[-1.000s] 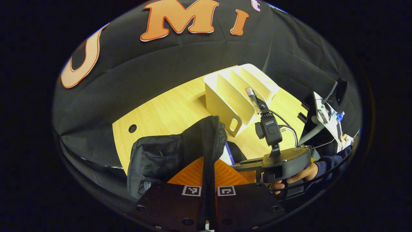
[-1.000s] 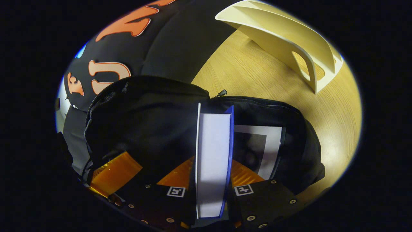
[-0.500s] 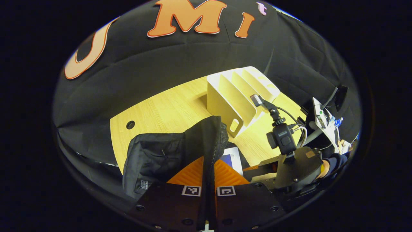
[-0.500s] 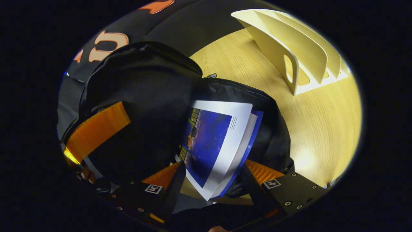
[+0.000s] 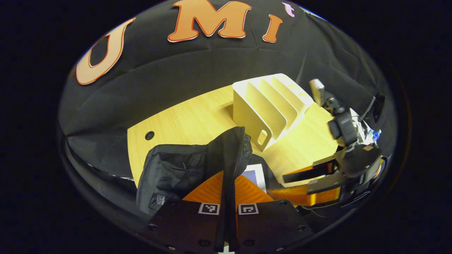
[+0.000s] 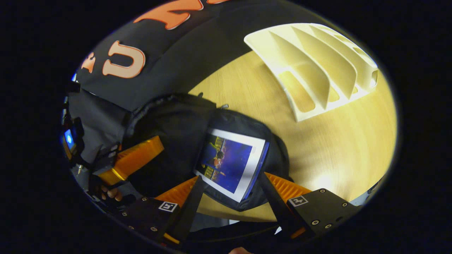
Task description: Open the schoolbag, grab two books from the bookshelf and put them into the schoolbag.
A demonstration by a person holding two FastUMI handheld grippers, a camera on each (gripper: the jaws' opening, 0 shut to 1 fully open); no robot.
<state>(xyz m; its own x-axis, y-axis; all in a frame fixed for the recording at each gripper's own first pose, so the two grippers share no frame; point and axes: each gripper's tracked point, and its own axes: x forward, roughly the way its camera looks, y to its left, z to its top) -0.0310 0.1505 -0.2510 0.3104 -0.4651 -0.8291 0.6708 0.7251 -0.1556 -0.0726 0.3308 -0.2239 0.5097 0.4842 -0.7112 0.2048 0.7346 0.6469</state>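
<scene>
The black schoolbag (image 5: 176, 169) lies open on the wooden table. My left gripper (image 5: 229, 187) is shut on the schoolbag's zipper flap (image 5: 233, 148) and holds it up. A book with a blue picture cover (image 6: 231, 164) lies flat inside the schoolbag (image 6: 169, 123); its white corner (image 5: 255, 173) peeks out beside the flap. My right gripper (image 6: 231, 192) hovers open just above and in front of that book, touching nothing. From the left gripper view, the right gripper (image 5: 282, 185) stands to the right of the bag. The cream bookshelf (image 5: 268, 106) has bare slots.
The bookshelf (image 6: 317, 63) stands behind the bag to the right on the table (image 6: 335, 148). A round cable hole (image 5: 149, 135) sits in the tabletop at far left. A hand (image 6: 109, 192) holds the left gripper, one finger (image 6: 136, 158) of which shows beside the bag.
My right gripper opened and let go of the book, which dropped flat into the schoolbag. The right gripper then drew back and up. The left gripper kept holding the flap.
</scene>
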